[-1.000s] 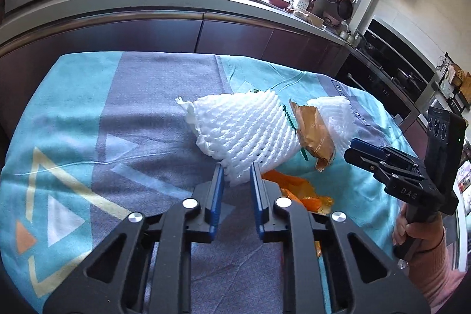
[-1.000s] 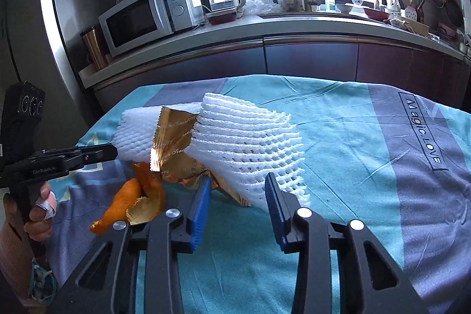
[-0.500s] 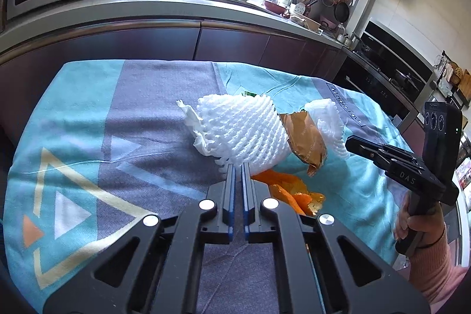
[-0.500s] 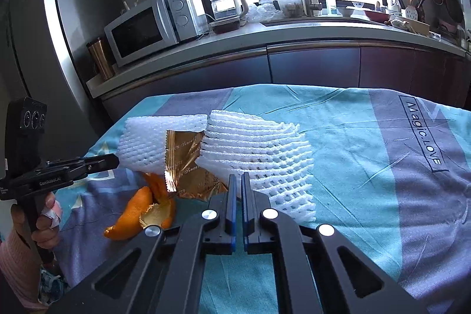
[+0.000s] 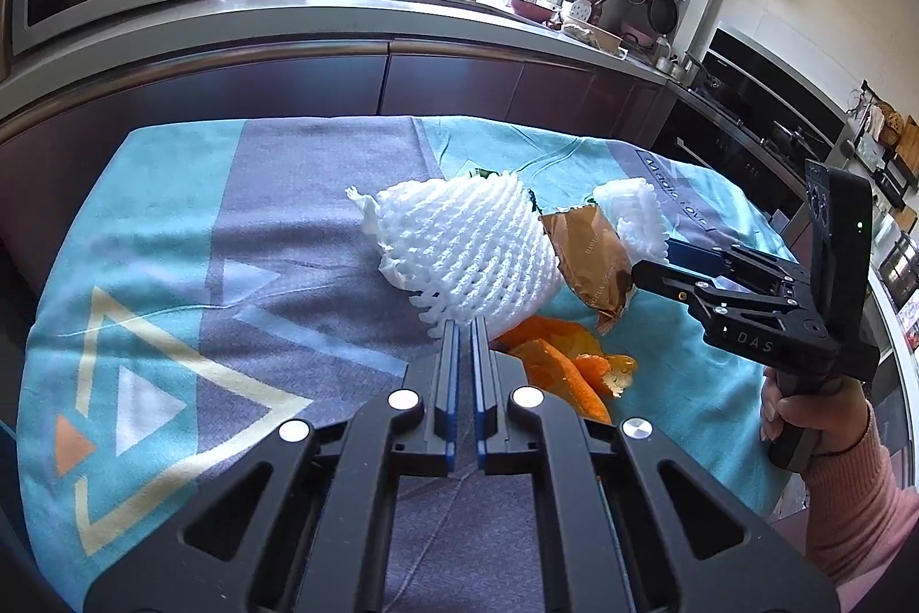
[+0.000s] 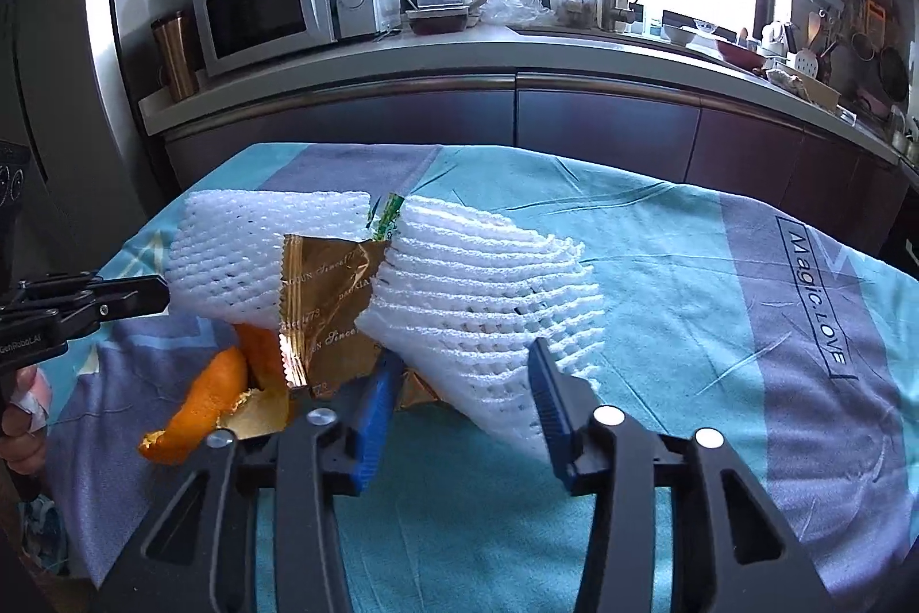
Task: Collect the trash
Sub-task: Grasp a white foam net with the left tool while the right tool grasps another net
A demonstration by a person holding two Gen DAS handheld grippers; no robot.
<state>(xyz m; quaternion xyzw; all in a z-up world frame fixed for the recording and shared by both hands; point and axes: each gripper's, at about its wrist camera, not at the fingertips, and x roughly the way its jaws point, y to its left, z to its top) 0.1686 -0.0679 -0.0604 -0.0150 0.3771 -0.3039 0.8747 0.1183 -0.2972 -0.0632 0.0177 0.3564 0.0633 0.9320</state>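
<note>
Trash lies heaped mid-table on teal cloth (image 6: 660, 268) — two foam nets, gold wrapper (image 6: 327, 308), orange peel (image 6: 201, 406). My left gripper (image 5: 464, 326) clenched tight at edge of left foam net (image 5: 465, 257); cannot tell if it pinches any mesh. My right gripper (image 6: 459, 383) opening, right foam net (image 6: 488, 303) between pads, not pressed. Risk — springy foam slips out, drags wrapper and peel off pile.

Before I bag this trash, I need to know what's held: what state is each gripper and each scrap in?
bulging white foam net: lying on the teal and grey cloth
flatter white foam net: unsqueezed
gold foil wrapper: torn open, between the nets
orange peel: loose, ungripped
left gripper: shut at the bulging net's edge; hold unclear
right gripper: jaws opening, flatter net's corner between them
</note>
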